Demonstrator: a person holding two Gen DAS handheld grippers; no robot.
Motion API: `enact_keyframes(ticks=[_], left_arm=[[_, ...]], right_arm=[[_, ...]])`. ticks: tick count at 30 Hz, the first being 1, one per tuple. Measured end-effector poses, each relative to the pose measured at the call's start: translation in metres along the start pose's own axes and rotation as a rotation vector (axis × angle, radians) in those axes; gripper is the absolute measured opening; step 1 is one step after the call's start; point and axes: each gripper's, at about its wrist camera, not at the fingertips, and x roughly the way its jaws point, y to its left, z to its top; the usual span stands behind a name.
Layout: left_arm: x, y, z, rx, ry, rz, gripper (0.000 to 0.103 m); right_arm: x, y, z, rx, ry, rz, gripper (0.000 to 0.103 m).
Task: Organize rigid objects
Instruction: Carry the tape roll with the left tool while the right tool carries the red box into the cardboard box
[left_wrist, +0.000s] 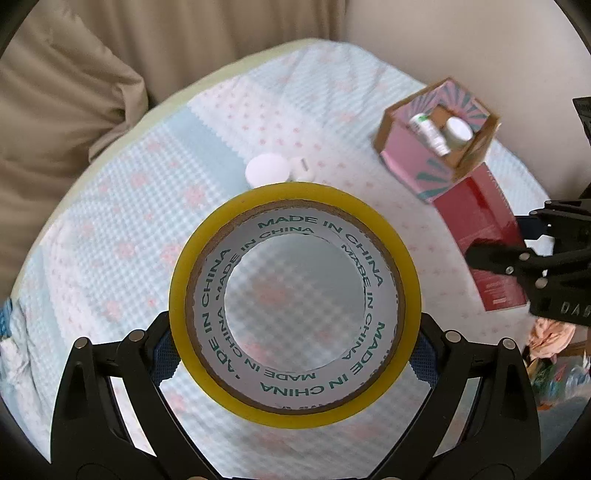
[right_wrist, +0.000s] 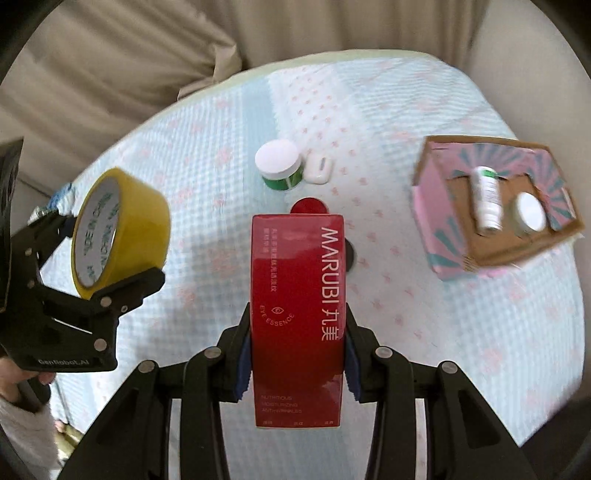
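Tape roll (left_wrist: 295, 306) and red box (right_wrist: 298, 317) each clamped in a hand-held gripper above open bedspread (right_wrist: 461, 332)

A wide stretch of the checked bedcover (right_wrist: 461, 332) is lying bare below the open cardboard box (right_wrist: 495, 206), giving free passage toward it. Standing in the middle are a green jar (right_wrist: 279, 164) touching a white case (right_wrist: 318, 168), with a red lid (right_wrist: 309, 205) just nearer. Inside the box, a white bottle (right_wrist: 487, 201) and a white-capped jar (right_wrist: 530, 212) are taking up floor, leaving room at the near left
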Motion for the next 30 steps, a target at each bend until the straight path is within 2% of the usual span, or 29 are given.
enact_keyframes(ticks=[8, 15, 22, 30], left_arm=[[-0.049, -0.057, 0.023, -0.024, -0.059, -0.040, 0.096], [-0.058, -0.116, 0.063, -0.037, -0.093, -0.050, 0.096], [-0.039, -0.181, 0.116, -0.106, -0.099, -0.034, 0.096], [0.026, -0.229, 0.167, -0.230, -0.029, -0.051, 0.096]], right_arm=[[-0.071, -0.054, -0.012, 0.084, -0.047, -0.042, 0.038], [-0.109, -0.129, -0.004, 0.182, -0.105, -0.054, 0.038], [-0.132, -0.219, 0.027, 0.177, -0.126, -0.026, 0.038], [-0.112, -0.319, 0.073, 0.165, -0.092, -0.007, 0.038]])
